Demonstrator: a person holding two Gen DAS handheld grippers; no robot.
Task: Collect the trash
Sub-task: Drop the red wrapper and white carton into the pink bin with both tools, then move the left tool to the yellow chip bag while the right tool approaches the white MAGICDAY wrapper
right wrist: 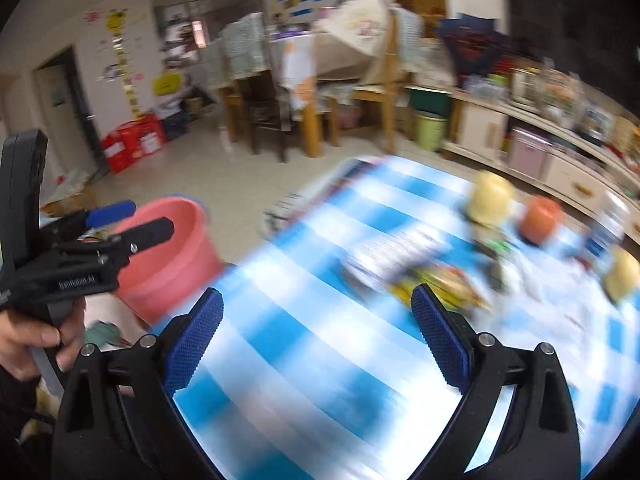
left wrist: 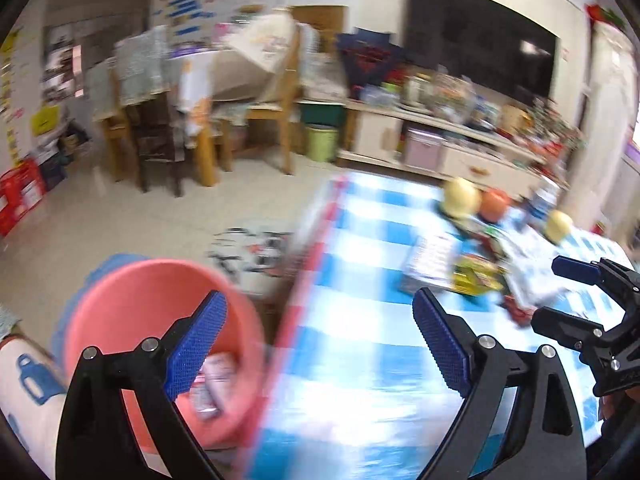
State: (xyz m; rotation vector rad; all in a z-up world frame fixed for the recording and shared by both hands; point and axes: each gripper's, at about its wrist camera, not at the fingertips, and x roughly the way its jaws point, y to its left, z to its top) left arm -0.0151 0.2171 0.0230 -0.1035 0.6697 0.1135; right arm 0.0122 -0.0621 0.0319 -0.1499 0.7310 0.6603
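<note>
A pink bucket (left wrist: 152,320) stands on the floor left of the table and holds some pale wrappers (left wrist: 212,384); it also shows in the right wrist view (right wrist: 168,256). Wrappers and packets (left wrist: 472,276) lie in a blurred heap on the blue-and-white checked tablecloth (left wrist: 360,360), with a white printed packet (left wrist: 432,260) beside them. My left gripper (left wrist: 320,344) is open and empty, straddling the bucket rim and the table's left edge. My right gripper (right wrist: 316,340) is open and empty above the tablecloth (right wrist: 304,360), short of the yellow-green wrappers (right wrist: 440,280).
Two yellow round things (left wrist: 460,196) and an orange one (left wrist: 494,204) sit at the table's far side. Beyond the floor stand wooden chairs (left wrist: 160,128), a green bin (left wrist: 320,144) and a cluttered low cabinet (left wrist: 460,152). Red boxes (left wrist: 20,196) stand at the left wall.
</note>
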